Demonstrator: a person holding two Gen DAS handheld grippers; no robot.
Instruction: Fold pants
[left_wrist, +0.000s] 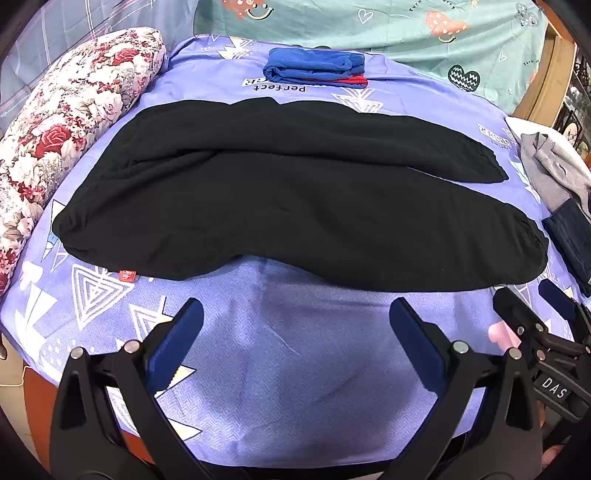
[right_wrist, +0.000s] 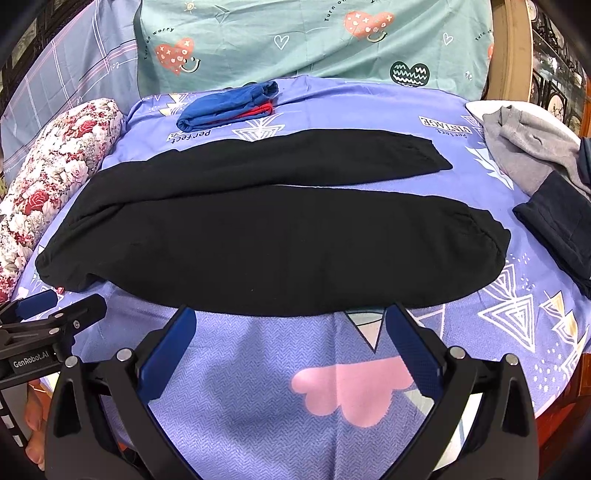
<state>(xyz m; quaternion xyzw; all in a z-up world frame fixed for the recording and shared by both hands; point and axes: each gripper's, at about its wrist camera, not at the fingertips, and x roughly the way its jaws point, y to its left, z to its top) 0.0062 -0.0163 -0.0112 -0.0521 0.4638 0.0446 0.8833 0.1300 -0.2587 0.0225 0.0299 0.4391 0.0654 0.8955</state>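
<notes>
Black pants (left_wrist: 295, 206): They lay flat on the purple bed sheet (left_wrist: 288, 354), at 12 o'clock from both your claws. The waist pointed to 9 o'clock and the two leg ends to 3 o'clock. The legs lay side by side with a thin gap of sheet between them.
Left gripper (left_wrist: 295, 321): Its fingers were wide apart and held nothing. It hung over bare sheet, close to the near edge of the pants.
Right gripper (right_wrist: 291, 325): Its fingers were wide apart too, and empty. Its tips sat just beside the near leg.
Step in hand: I think no fold was made yet. You should have pinched the near edge at two spots, one by the waist and one by the leg end. Then lift both the same and lay the near leg right on the far one.
Things around: A folded blue and red cloth (left_wrist: 316, 68) sat at 12 o'clock. A flowery pillow (left_wrist: 62, 129) lay at 9 o'clock. Grey and dark clothes (right_wrist: 535, 166) lay at 3 o'clock.
In the way: Nothing lay on the pants. The clothes at 3 o'clock were near the leg ends, so you had to keep clear of them.
</notes>
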